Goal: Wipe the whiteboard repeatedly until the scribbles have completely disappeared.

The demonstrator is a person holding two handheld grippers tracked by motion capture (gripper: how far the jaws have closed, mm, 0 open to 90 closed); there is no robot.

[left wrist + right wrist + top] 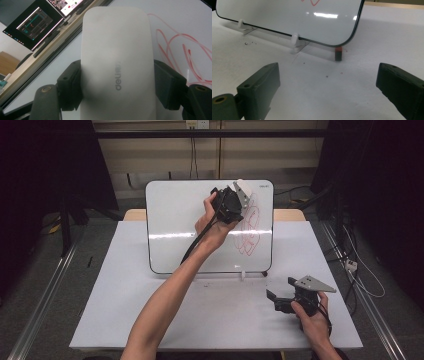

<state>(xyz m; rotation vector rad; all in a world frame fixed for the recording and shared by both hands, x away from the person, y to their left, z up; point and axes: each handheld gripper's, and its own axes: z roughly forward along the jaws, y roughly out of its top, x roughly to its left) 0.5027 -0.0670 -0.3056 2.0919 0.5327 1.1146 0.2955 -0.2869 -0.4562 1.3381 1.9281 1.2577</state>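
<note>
A whiteboard (175, 220) stands propped on the white table (125, 310), with red scribbles (250, 227) on its right half. My left gripper (235, 195) is raised in front of the board's upper right part and is shut on a white eraser (116, 62), which sits between both pads. In the left gripper view the red scribbles (180, 47) lie just right of the eraser. My right gripper (274, 301) rests low on the table at the front right, open, with nothing between its jaws. Seen from the right gripper view, the board's lower right corner (342, 37) is ahead.
White clip feet (295, 40) hold the board's bottom edge. A small red and black piece (338, 53) sits on the table under the board's lower right corner. A monitor (37, 22) shows off to the side. Dark curtains and cables flank the table.
</note>
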